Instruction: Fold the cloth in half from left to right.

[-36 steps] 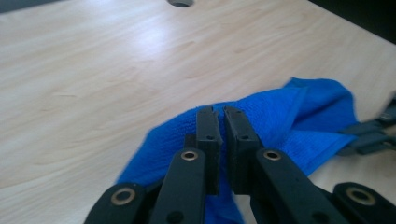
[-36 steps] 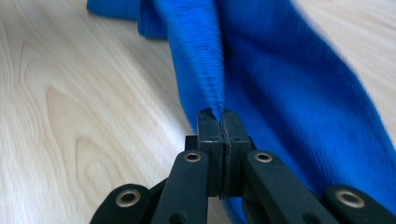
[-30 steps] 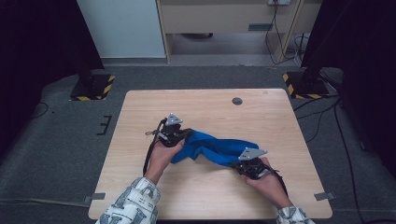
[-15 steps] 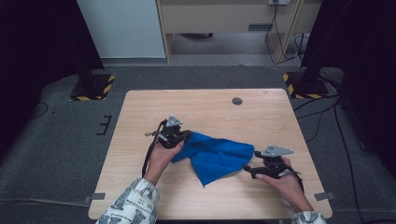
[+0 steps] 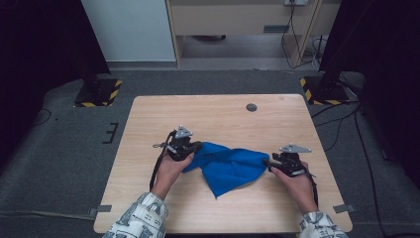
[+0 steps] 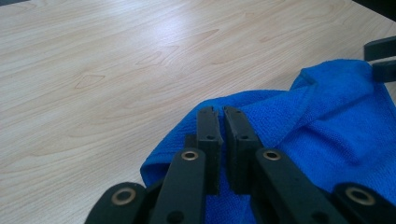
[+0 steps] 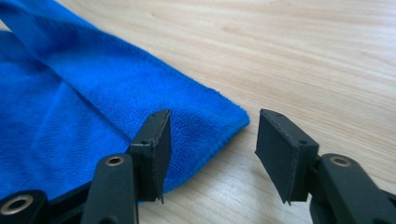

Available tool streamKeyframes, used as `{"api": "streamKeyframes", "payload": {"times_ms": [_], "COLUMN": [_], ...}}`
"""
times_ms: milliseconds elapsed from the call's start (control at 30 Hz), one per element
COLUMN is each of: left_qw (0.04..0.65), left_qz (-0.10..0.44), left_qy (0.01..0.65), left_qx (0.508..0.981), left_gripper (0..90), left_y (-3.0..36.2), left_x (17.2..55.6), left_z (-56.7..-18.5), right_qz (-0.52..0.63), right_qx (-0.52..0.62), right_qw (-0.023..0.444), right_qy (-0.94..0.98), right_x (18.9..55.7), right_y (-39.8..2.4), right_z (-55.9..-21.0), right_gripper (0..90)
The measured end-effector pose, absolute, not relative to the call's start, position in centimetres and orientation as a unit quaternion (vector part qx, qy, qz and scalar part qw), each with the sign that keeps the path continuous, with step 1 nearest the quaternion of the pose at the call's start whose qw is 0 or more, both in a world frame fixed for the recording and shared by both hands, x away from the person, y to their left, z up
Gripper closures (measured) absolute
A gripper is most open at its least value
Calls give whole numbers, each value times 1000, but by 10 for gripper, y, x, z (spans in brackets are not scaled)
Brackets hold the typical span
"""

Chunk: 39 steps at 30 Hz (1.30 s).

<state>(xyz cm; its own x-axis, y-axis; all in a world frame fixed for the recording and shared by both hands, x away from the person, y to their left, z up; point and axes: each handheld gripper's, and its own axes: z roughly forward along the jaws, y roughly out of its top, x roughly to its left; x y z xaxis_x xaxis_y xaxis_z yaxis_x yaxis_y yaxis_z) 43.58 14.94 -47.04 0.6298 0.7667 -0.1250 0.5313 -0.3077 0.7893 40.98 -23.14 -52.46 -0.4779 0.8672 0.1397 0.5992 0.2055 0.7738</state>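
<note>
One blue cloth (image 5: pixel 228 166), two grippers: left (image 5: pixel 197 147) pinching it, right (image 5: pixel 266 162) open.

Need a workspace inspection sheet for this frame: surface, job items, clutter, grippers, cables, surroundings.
Surface: light wooden table, flat, with a small dark round spot near the far edge.
Job's things: blue cloth lying rumpled mid-table, one corner pointing toward the person.
Clutter: nothing seen.
Grippers: left gripper shut on the cloth's edge. Right gripper open; its jaws have just been closing, the cloth's corner lies between them, pads not pressing.
Cables: a black cable trails from the left gripper; more cables lie on the floor at right.
Surroundings: grey carpet, yellow-black striped bases at both far corners, a wooden cabinet behind.
</note>
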Motion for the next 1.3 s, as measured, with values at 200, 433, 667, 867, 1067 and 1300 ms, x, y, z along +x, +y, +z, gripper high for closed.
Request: {"api": "streamKeyframes", "payload": {"times_ms": [200, 433, 667, 867, 1067, 1300], "left_qw": [421, 416, 399, 402, 417, 461], "left_qz": [145, 145, 134, 120, 126, 166], "left_qy": [409, 411, 426, 432, 447, 431], "left_qx": [796, 798, 801, 798, 781, 758], "left_gripper": [855, 857, 859, 852, 701, 557], "left_y": [156, 175, 200, 208, 202, 206], "left_x": [431, 413, 394, 392, 408, 402], "left_z": [-473, -483, -498, -505, -512, -498], "right_qz": [383, 373, 358, 357, 368, 371], "right_qx": [467, 442, 423, 402, 408, 411], "right_qw": [162, 166, 167, 173, 182, 183], "right_qy": [781, 799, 816, 825, 816, 812], "right_x": [412, 421, 434, 429, 419, 415], "right_y": [-215, -203, -177, -169, -179, -186], "right_z": [-534, -533, -530, -524, -518, -520], "right_gripper": [653, 870, 873, 873, 871, 867]}}
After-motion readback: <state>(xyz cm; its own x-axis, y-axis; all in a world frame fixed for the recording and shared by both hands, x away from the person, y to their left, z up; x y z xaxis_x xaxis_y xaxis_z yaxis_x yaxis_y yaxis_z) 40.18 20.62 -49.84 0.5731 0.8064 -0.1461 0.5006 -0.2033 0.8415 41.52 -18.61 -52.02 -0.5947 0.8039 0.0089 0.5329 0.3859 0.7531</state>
